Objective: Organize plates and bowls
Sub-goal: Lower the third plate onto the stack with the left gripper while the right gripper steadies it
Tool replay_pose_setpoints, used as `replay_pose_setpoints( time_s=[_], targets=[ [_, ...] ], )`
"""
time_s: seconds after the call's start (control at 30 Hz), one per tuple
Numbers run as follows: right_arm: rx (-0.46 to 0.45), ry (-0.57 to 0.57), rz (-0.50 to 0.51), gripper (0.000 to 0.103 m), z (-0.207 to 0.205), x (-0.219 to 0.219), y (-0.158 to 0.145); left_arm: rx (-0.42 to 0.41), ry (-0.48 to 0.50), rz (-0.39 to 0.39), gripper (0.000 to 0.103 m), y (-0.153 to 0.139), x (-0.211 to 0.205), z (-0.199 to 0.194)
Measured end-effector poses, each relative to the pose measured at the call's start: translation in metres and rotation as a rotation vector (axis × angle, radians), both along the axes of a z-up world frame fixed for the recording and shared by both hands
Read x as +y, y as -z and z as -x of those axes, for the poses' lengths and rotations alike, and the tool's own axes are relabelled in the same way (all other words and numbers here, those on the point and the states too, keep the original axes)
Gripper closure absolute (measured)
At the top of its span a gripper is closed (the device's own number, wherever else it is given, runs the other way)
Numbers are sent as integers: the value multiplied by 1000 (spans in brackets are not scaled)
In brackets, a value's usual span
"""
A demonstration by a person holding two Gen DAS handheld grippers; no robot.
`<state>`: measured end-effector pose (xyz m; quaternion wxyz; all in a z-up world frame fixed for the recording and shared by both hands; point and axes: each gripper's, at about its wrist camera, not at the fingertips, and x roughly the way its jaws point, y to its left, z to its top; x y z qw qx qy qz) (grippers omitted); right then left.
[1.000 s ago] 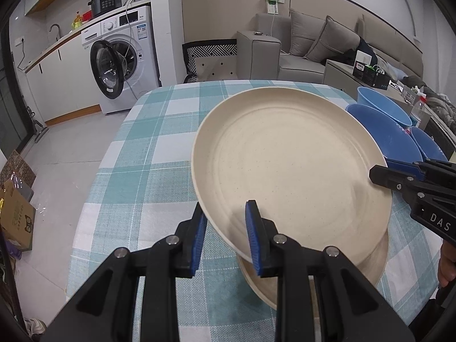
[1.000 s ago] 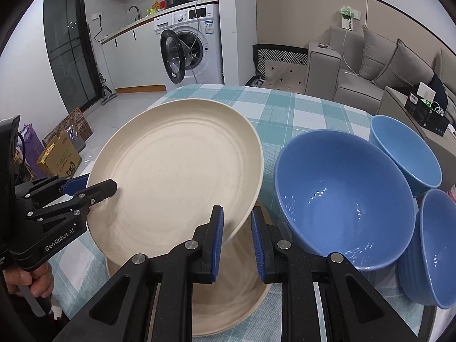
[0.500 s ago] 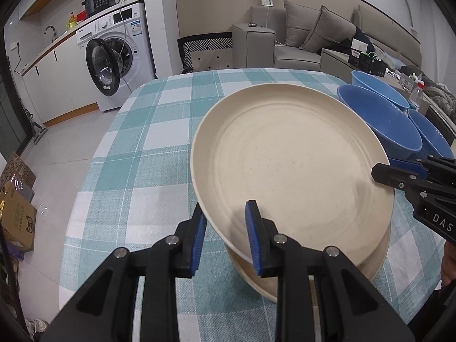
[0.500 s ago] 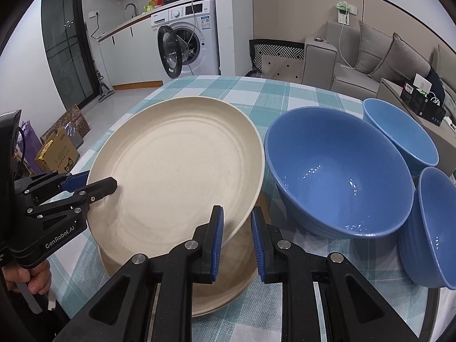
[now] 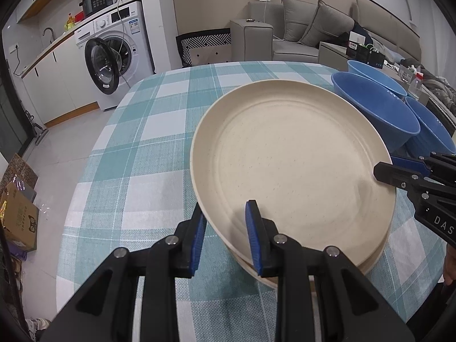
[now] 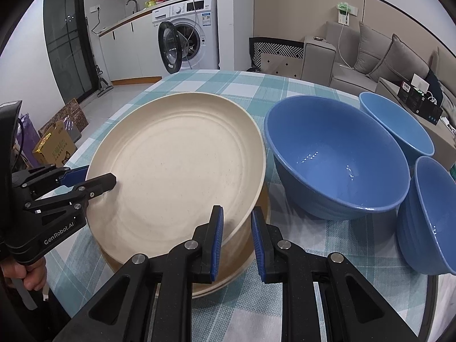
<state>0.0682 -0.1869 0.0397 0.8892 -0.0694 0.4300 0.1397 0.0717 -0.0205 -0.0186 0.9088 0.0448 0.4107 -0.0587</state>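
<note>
Two grippers, one plate: both straddle the rim of the top cream plate point(image 5: 290, 159) over the stack point(image 5: 370, 262) on the table point(image 5: 136, 154).

Left wrist view
- Left gripper point(image 5: 225, 228): jaws part-open, set either side of the near rim; I cannot tell whether the pads press it.
- Right gripper point(image 5: 399, 171): comes in from the right, one finger lying over the far rim.
- Plate: nearly seated on the stack, near edge a little raised.
- Bowls point(image 5: 373, 108): three blue ones just beyond, on the right.
- Change: a second ago the plate was tilted well clear of the lower plates; it has since come down almost flat.

Right wrist view
- Right gripper point(image 6: 236, 236): jaws part-open across the rim, gap visible beside it; grip uncertain.
- Left gripper point(image 6: 85, 179): one finger above the rim, one below.
- Plate point(image 6: 176, 168): right edge higher than the stack point(image 6: 239, 256).
- Bowls point(image 6: 336, 156): close by, not touching that I can tell.
- Change: the gap under the plate has shrunk.

Handling
- Plate: likely light, stiff, smooth; slips if pinched shallow. Hold at opposite rim points, then release evenly.
</note>
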Motion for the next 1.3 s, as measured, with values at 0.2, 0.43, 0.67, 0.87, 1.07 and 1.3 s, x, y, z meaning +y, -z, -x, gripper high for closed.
replay_pose_setpoints(
  time_s=[0.2,0.43,0.67,0.87,1.07,1.3],
  targets=[
    [5,-1,1,83,1,-2,4,6,4,-13,77,3,-2,2],
    [13,-3,22,82,-2,0,11,7,9,-47,77,6,-7,2],
    [10,-10,61,82,2,4,15,14,18,-54,77,8,-9,3],
    [13,-14,86,81,4,5,17,16,25,-79,76,9,-13,4],
    [9,-17,105,81,8,6,17,17,31,-98,76,9,-14,6],
    [6,-23,127,80,12,7,17,17,39,-130,74,10,-20,8]
  ],
)
